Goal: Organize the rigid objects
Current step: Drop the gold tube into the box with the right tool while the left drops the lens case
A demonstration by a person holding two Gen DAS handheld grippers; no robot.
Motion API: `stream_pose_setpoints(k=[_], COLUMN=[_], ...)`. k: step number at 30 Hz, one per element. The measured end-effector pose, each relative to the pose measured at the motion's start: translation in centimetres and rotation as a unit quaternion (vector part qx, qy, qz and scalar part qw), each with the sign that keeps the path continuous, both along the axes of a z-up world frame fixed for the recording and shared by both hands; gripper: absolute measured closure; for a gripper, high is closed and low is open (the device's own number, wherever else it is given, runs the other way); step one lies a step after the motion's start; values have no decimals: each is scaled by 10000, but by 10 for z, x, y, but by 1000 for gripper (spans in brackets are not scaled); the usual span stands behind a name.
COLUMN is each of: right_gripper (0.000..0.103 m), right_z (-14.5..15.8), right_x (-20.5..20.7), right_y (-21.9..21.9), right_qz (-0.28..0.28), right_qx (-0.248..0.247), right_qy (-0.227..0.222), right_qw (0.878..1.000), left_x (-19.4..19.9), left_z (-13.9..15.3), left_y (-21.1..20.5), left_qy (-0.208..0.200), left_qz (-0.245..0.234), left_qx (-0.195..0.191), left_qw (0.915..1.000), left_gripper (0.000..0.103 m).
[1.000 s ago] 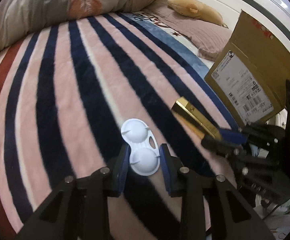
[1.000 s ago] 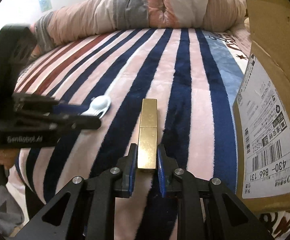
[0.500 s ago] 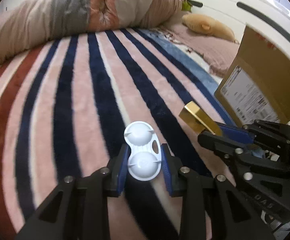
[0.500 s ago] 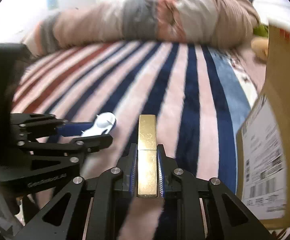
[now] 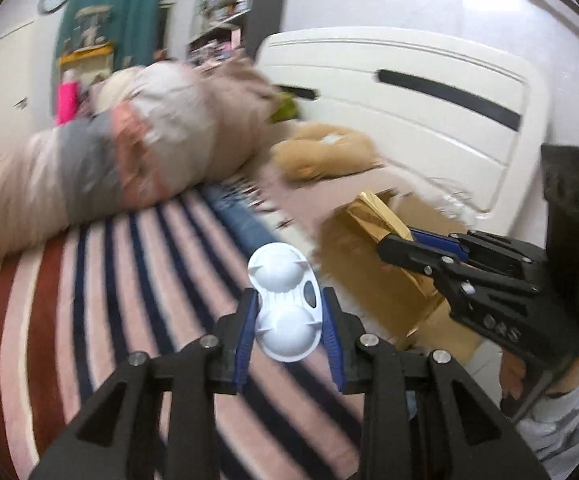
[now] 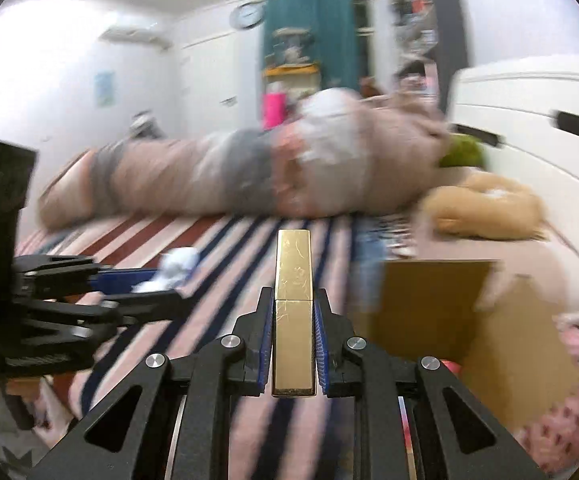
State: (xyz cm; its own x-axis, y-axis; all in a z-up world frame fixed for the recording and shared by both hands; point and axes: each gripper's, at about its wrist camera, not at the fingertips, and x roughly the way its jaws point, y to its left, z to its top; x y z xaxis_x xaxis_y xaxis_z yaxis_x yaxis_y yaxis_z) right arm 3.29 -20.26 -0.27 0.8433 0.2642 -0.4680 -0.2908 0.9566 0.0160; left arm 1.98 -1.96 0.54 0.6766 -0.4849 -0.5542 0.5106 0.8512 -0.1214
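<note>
Both hands loaded! The left gripper [image 5: 289,322] clamps the white lens case [image 5: 285,304], long axis running straight out toward twelve o'clock. The right gripper [image 6: 292,344] pinches the gold bar [image 6: 292,304], also pointing to twelve. Now the cardboard box [image 6: 437,300] sits open at about two o'clock off the right jaws (the nearer hand, I'd judge), with the striped blanket [image 5: 89,300] below.

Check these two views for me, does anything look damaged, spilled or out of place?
Nothing is spilled or dropped. The gold bar-shaped case sits straight in the right claw, though its face looks scratched. The white contact lens case is held squarely in the left claw. The blur hides finer detail.
</note>
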Motion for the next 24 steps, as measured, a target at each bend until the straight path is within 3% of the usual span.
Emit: stream_pose_setpoints(k=[5, 9, 14, 20, 24], right_gripper=[89, 89, 89, 89, 89], right_z=[-10, -41, -66, -70, -67], right_x=[9, 27, 42, 42, 34], right_y=[-71, -102, -116, -123, -123], right_qz=[-862, -1012, -1033, -1007, -964], right_qx=[-180, -295, -406, -371, -227], right_qy=[355, 881, 1194, 1170, 1153], right_qw=[9955, 9905, 9866, 9873, 9884], left_x=[21, 43, 68, 97, 101], left_z=[17, 13, 0, -23, -29], left_y=[-63, -105, -141, -165, -170], left_qy=[15, 228, 524, 806, 785], left_qz=[-607, -773, -948, -1039, -1030], left_qx=[65, 312, 720, 1204, 1304], left_qw=[9981, 9963, 9915, 9840, 9830], left_gripper=[75, 75, 75, 75, 75])
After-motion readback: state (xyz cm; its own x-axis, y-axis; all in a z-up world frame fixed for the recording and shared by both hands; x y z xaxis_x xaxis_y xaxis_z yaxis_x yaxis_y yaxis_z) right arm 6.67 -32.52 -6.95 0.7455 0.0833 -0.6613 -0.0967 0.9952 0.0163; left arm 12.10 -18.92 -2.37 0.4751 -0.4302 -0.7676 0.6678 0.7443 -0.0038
